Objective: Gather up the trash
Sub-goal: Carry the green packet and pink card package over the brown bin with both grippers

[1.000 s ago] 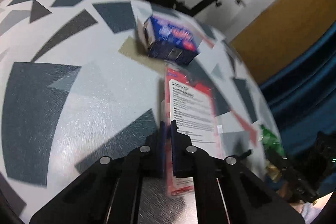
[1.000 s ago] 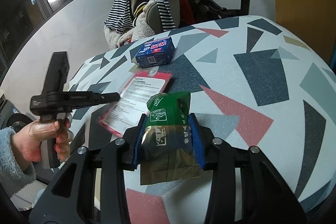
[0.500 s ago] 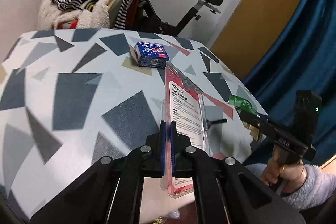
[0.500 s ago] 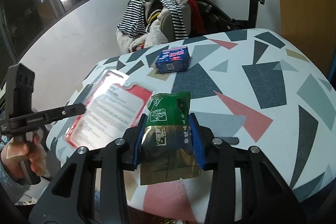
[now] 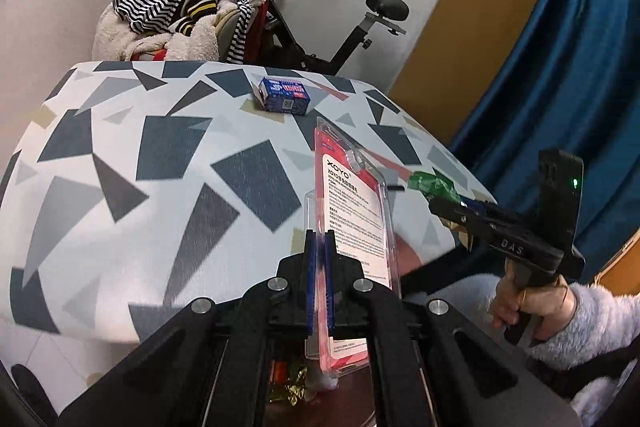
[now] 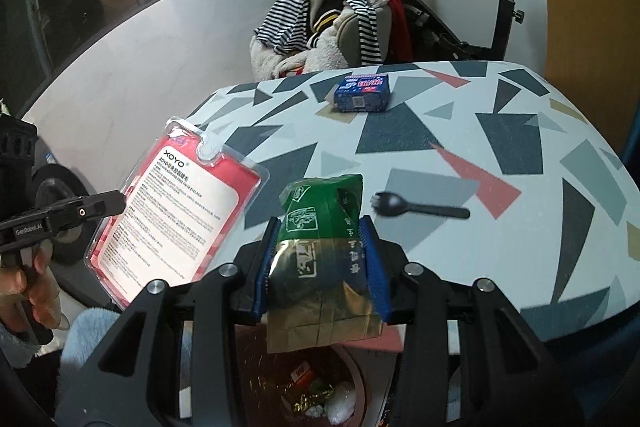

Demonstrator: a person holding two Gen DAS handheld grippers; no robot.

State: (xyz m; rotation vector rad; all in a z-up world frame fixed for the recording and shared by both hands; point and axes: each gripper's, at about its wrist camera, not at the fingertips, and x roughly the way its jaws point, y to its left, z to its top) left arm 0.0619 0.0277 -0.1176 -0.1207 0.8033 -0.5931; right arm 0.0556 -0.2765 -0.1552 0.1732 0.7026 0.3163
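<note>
My left gripper (image 5: 319, 247) is shut on a red and clear blister pack (image 5: 352, 211) and holds it edge-up off the table's near edge; the pack also shows in the right wrist view (image 6: 176, 203). My right gripper (image 6: 320, 239) is shut on a green and gold snack wrapper (image 6: 320, 227), which also shows at the right of the left wrist view (image 5: 434, 183). Both are held above a dark red trash bin (image 6: 352, 371) with wrappers inside. A blue box (image 6: 362, 93) and a black plastic fork (image 6: 420, 209) lie on the patterned table (image 6: 520, 131).
A chair heaped with striped and fleecy clothes (image 5: 180, 15) and an exercise bike (image 5: 340, 39) stand behind the table. A blue curtain (image 5: 560, 67) hangs at the right. The trash bin sits on the floor just off the table's near edge.
Both grippers have pulled back from the table with their items. The blister pack has been lifted off the table. The trash bin and the fork have come into view.
</note>
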